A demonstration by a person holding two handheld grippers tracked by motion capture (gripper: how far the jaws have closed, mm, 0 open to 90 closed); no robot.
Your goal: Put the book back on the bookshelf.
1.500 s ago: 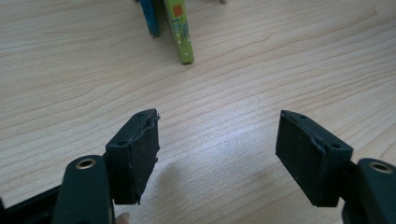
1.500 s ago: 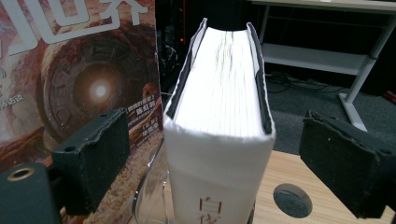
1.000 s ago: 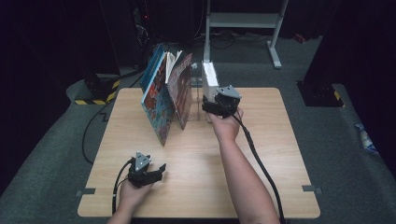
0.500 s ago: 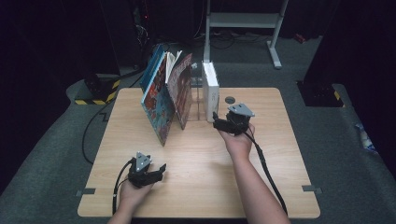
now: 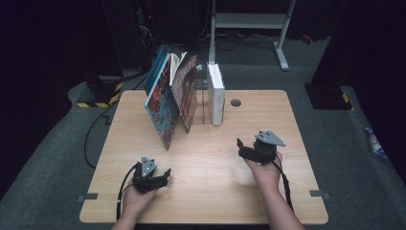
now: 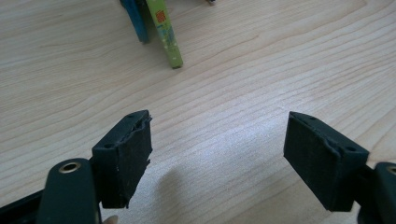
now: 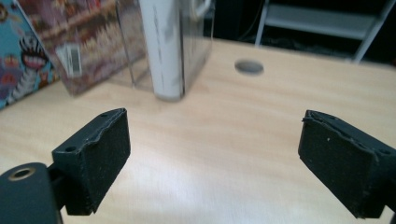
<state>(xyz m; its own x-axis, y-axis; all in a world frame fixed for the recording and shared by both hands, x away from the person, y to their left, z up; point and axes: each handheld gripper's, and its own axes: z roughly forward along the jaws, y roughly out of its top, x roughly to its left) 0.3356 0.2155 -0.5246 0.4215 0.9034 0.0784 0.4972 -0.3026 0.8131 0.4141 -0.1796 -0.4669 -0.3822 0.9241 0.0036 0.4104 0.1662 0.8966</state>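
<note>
We see a light wooden desk [image 5: 206,177] across the frame's middle. Upper centre stands a row of colourful picture books [image 5: 170,98] beside an upright white book [image 5: 216,93]. Lower right, our right claw [image 5: 245,148] gapes empty; lower left, our left claw [image 5: 163,176] likewise.

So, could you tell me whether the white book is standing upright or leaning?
Upright: the white book stands straight on the table, against the clear holder.

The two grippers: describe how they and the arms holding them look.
Both the left gripper and the right gripper are black, each topped with a grey three-cornered plate and trailing a black cable. The jaws end in blocky black pads with rough, worn edges. The forearms are bare, with no sleeves in view.
</note>
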